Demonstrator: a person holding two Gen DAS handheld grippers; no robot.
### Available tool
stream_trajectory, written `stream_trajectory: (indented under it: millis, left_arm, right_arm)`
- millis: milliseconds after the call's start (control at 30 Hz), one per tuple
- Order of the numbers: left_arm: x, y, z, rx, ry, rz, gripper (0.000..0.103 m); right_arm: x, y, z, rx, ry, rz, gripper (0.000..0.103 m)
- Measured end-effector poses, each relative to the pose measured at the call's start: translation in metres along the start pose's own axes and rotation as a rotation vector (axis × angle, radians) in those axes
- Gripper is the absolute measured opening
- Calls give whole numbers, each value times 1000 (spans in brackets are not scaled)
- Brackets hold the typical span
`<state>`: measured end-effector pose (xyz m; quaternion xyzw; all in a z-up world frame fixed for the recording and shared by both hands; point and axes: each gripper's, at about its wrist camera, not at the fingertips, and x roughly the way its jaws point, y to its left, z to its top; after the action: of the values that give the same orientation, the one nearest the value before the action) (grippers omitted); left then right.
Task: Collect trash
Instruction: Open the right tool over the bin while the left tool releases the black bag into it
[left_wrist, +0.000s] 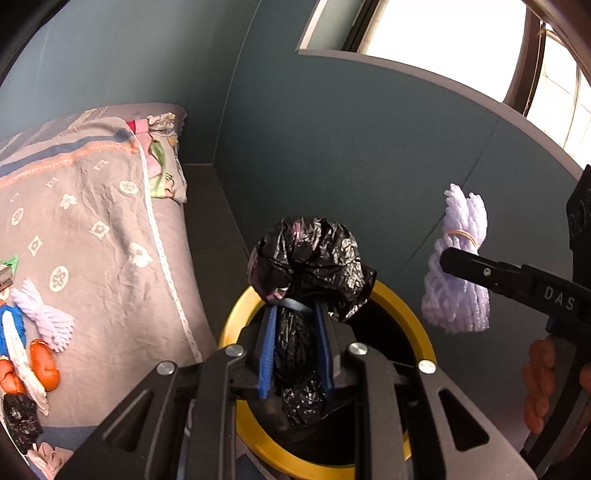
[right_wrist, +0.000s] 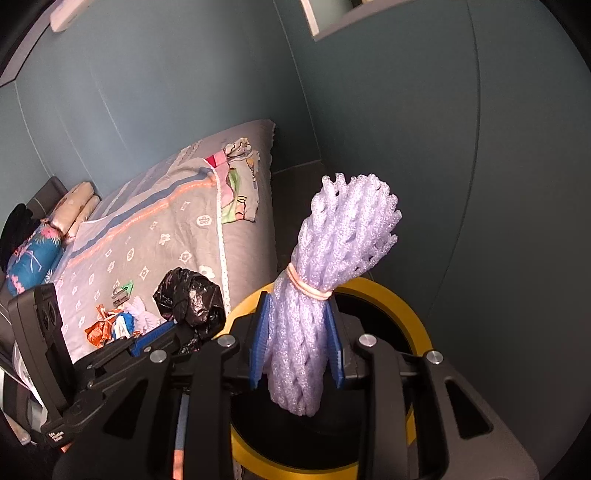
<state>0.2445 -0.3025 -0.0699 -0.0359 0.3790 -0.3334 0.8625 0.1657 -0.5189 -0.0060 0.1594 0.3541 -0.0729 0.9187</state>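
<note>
My left gripper (left_wrist: 295, 314) pinched the black bag bundle (left_wrist: 310, 258) above the yellow-rimmed bin (left_wrist: 236, 317), long axis pointing away along my fingers. My right gripper (right_wrist: 299, 321) clamped the purple foam net (right_wrist: 332, 251) (rubber-banded) likewise, over the bin's rim.

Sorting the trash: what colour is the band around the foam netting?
Pale orange rubber band on the lilac foam netting bundle, clearest in right wrist view.
</note>
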Motion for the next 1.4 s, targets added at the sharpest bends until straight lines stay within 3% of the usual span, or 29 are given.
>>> stream_trajectory:
  millis: [133,333,567,900,1400]
  left_arm:
    - [5,3,-2,-21,14,-8,26]
    - [0,10,-4,-41,2,-7,51]
    - [-25,31,1,-69,-46,23,70]
    - [-85,70,6,-98,-141,120,83]
    - [-168,149,4,-159,-232,308,90]
  right_arm:
    - [1,-4,-2,12,3,-14,32]
    - [-2,-3,-1,36,-3,-34,45]
    - [-12,0,-3,52,-17,-39,47]
    - [-32,47,-8,-22,-64,31,58]
    - [-42,160,-20,-185,-75,160,66]
